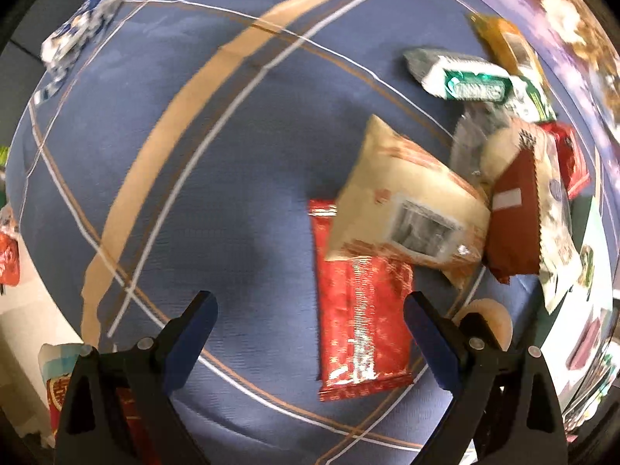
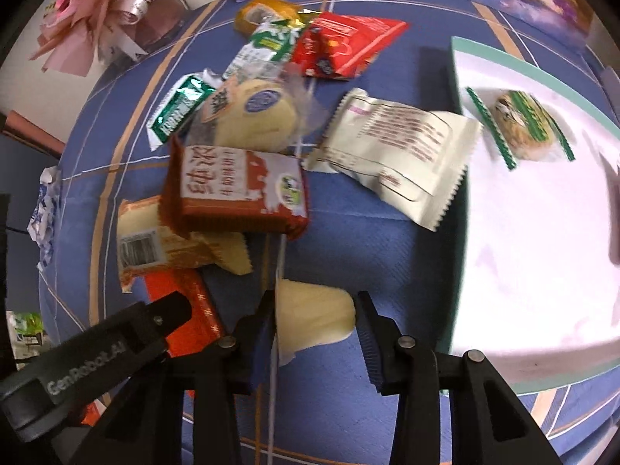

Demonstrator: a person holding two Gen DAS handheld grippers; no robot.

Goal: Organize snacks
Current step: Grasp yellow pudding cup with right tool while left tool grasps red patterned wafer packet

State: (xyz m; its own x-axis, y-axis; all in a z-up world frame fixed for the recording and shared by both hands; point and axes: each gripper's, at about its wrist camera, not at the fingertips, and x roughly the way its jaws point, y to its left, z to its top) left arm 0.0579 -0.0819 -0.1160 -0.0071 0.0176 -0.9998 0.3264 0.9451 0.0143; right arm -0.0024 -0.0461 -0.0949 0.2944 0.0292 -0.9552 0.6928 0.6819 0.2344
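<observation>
My left gripper (image 1: pixel 310 310) hangs open over the blue cloth, pointing down, above a red foil packet (image 1: pixel 360 310) that lies flat between its fingers without touching them. A beige packet (image 1: pixel 407 209) overlaps the red one's top. In the right wrist view, my right gripper (image 2: pixel 316 306) is shut on a pale yellow bun in clear wrap (image 2: pixel 321 321). A pile of snacks lies beyond it: a red-brown milk packet (image 2: pixel 236 190), a wrapped round bun (image 2: pixel 255 116) and a green packet (image 2: pixel 178 112). A white packet (image 2: pixel 395 155) leans on the tray's edge.
A white tray with a teal rim (image 2: pixel 459 209) stands at the right and holds one green-wrapped snack (image 2: pixel 523 124). The left gripper's housing (image 2: pixel 89 368) sits at the lower left. A pink ribbon bouquet (image 2: pixel 100 7) is at the back left, and a blue-white packet (image 1: pixel 81 31) lies at the cloth's far edge.
</observation>
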